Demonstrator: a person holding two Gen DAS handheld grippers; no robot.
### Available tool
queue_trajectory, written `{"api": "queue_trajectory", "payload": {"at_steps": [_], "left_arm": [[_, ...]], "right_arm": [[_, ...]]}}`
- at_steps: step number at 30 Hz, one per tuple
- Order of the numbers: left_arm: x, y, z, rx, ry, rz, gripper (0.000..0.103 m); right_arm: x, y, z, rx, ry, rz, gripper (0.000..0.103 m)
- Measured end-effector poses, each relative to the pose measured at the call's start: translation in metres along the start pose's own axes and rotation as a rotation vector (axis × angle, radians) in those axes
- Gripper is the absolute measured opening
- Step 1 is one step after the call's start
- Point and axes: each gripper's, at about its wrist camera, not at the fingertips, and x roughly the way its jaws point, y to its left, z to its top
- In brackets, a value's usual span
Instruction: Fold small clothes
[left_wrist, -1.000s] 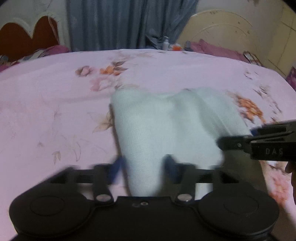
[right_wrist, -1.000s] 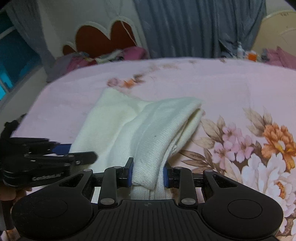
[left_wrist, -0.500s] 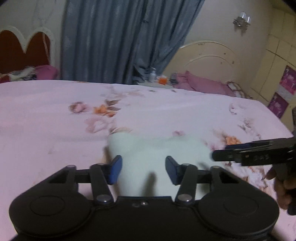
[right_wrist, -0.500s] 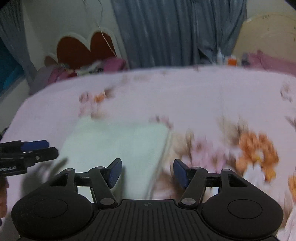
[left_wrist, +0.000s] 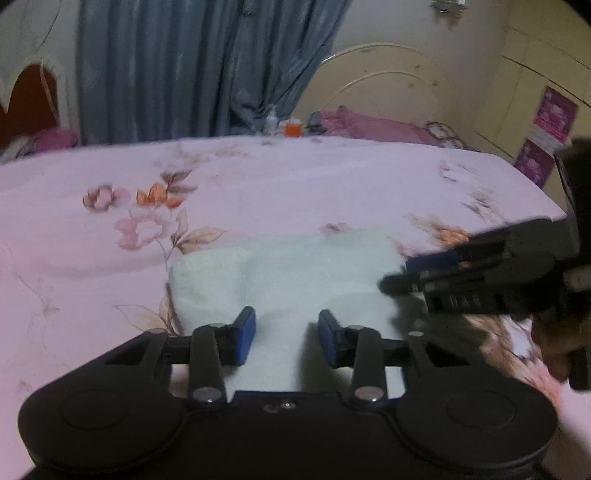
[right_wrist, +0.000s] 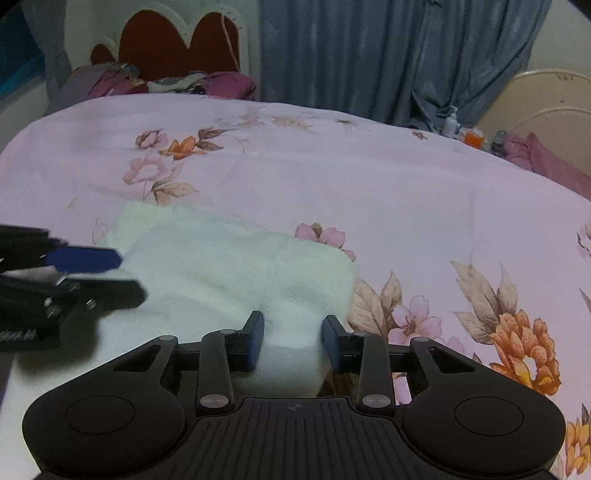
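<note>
A small white knitted garment (left_wrist: 295, 273) (right_wrist: 221, 258) lies folded on the pink floral bedsheet (left_wrist: 258, 192) (right_wrist: 369, 184). My left gripper (left_wrist: 287, 336) is at its near edge, jaws closing, with a ridge of the cloth filling the gap between the blue pads. My right gripper (right_wrist: 293, 341) is at the near edge further right, jaws also closing, with the cloth bunched between its pads. Each view shows the other gripper from the side: the right gripper (left_wrist: 399, 277) over the garment's right end, the left gripper (right_wrist: 125, 273) over its left part.
A person's hand (left_wrist: 554, 347) holds the right gripper's handle. A red headboard (right_wrist: 177, 44), pillows (right_wrist: 229, 83) and a grey curtain (left_wrist: 184, 66) stand beyond the bed. Small bottles (left_wrist: 291, 127) sit behind its far edge. The bed's right edge (left_wrist: 546, 199) drops off.
The right gripper let go of the raised fold, the garment settled flat, and its jaws have narrowed again on the near edge. The left jaws went from wide to narrow around the cloth.
</note>
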Motion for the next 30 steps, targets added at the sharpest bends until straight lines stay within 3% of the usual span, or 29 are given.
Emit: {"api": "queue_trajectory", "payload": {"at_steps": [2,4,6,11,13,16,20,25,30], "left_arm": [[-0.005,-0.005,-0.007,0.018,0.003,-0.020,0.034],[-0.004,-0.014,-0.020,0.044,0.008,-0.001,0.034],[-0.005,-0.019,-0.027,0.037,-0.005,-0.008,0.034],[-0.027,-0.029,-0.035,0.025,-0.029,-0.017,0.034],[-0.039,-0.030,-0.045,0.006,-0.043,-0.007,0.032],[-0.044,-0.035,-0.059,-0.040,-0.051,-0.011,0.032],[-0.041,-0.047,-0.073,-0.072,-0.016,-0.007,0.032],[-0.050,-0.067,-0.084,-0.014,0.016,0.076,0.032],[-0.068,-0.076,-0.093,-0.030,0.018,0.091,0.030]], "right_arm": [[-0.025,0.007,-0.004,-0.034,-0.059,0.029,0.034],[-0.034,0.017,-0.016,-0.089,-0.057,0.079,0.034],[-0.025,0.024,-0.031,-0.161,-0.021,0.027,0.034],[-0.038,0.015,-0.029,-0.102,-0.039,0.029,0.034],[-0.059,0.019,-0.035,-0.123,-0.080,0.068,0.034],[-0.073,0.036,-0.055,-0.189,-0.062,0.135,0.034],[-0.060,0.046,-0.083,-0.272,-0.006,0.069,0.034],[-0.072,0.039,-0.087,-0.226,0.011,0.063,0.034],[-0.104,0.043,-0.102,-0.177,-0.018,0.155,0.034]]}}
